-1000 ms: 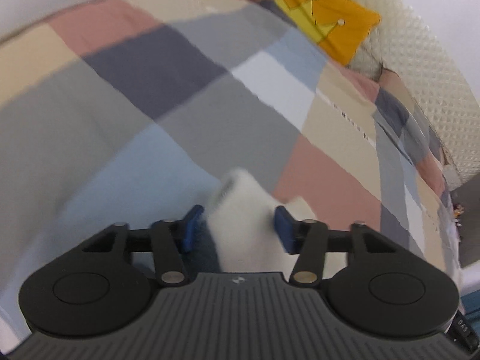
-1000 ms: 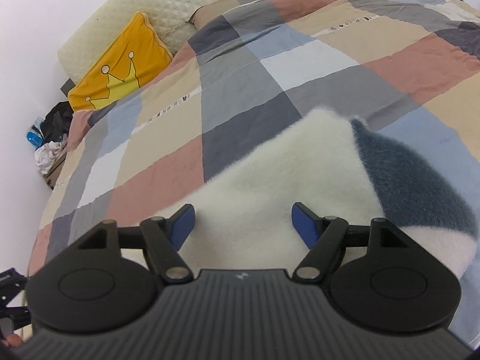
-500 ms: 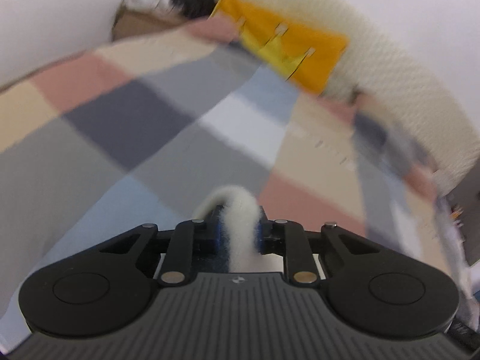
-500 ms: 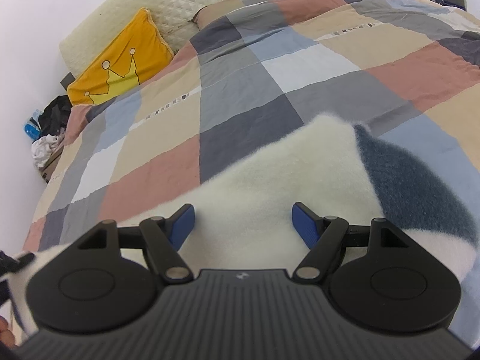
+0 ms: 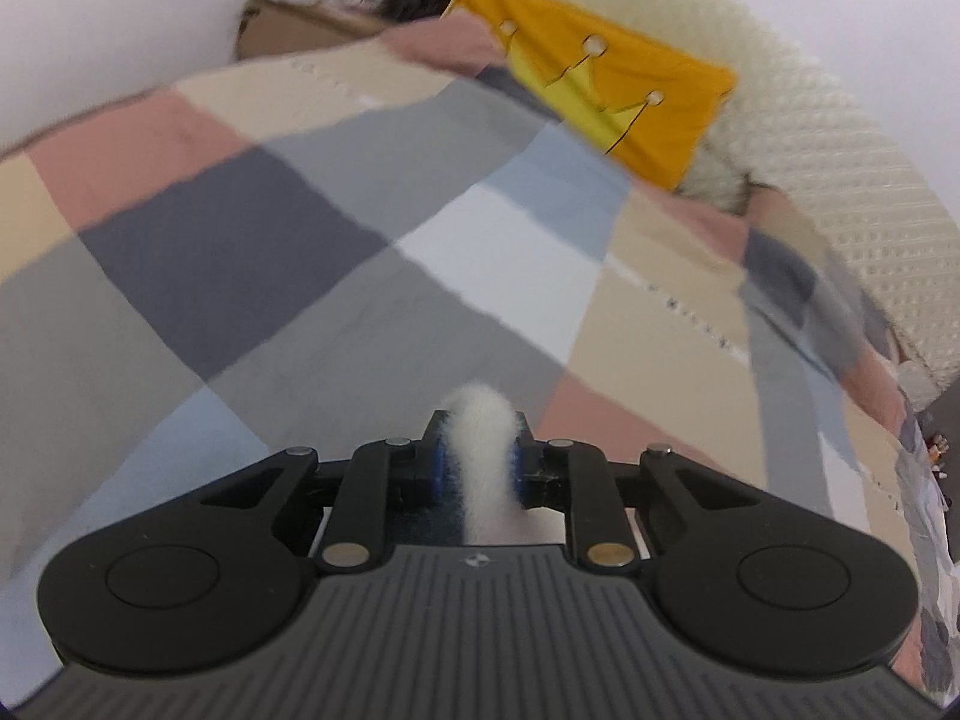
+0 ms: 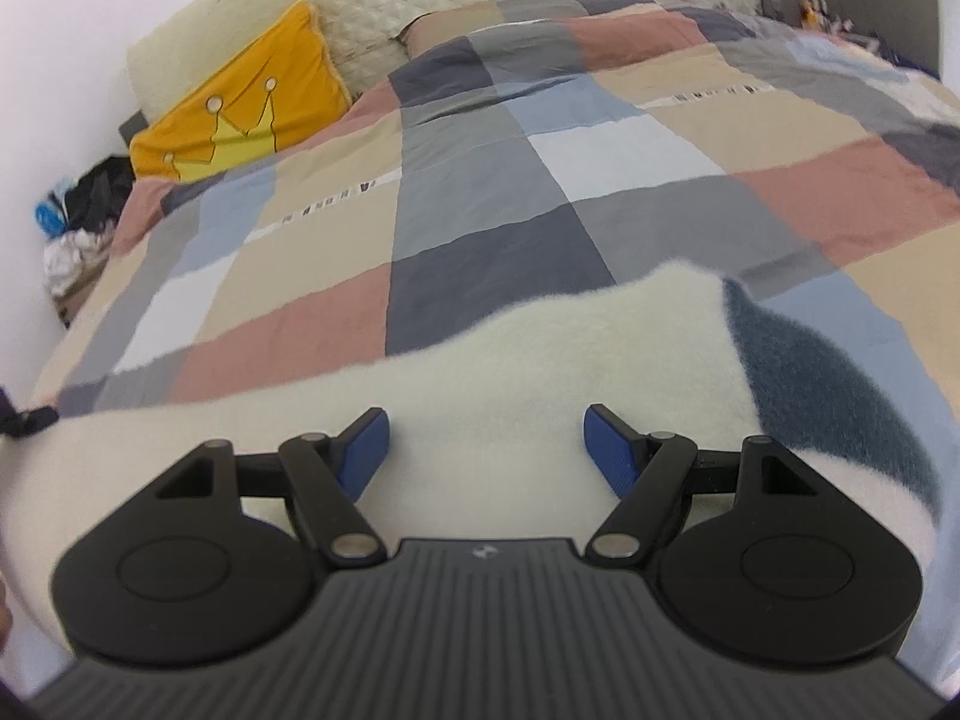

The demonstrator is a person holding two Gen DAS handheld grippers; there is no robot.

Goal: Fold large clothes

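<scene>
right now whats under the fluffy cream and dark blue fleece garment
The fluffy cream and dark blue fleece garment lies on the patchwork checked bedcover; anything between them is covered.

Left gripper [image 5: 478, 461] fingers closed onto white fleece fold [image 5: 483, 450] (previously wide apart); fleece edge now pinched.

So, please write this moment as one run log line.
left gripper: shut on fluffy white fleece garment | right gripper: open above garment | surface: checked patchwork bedcover | fold: not done
</scene>
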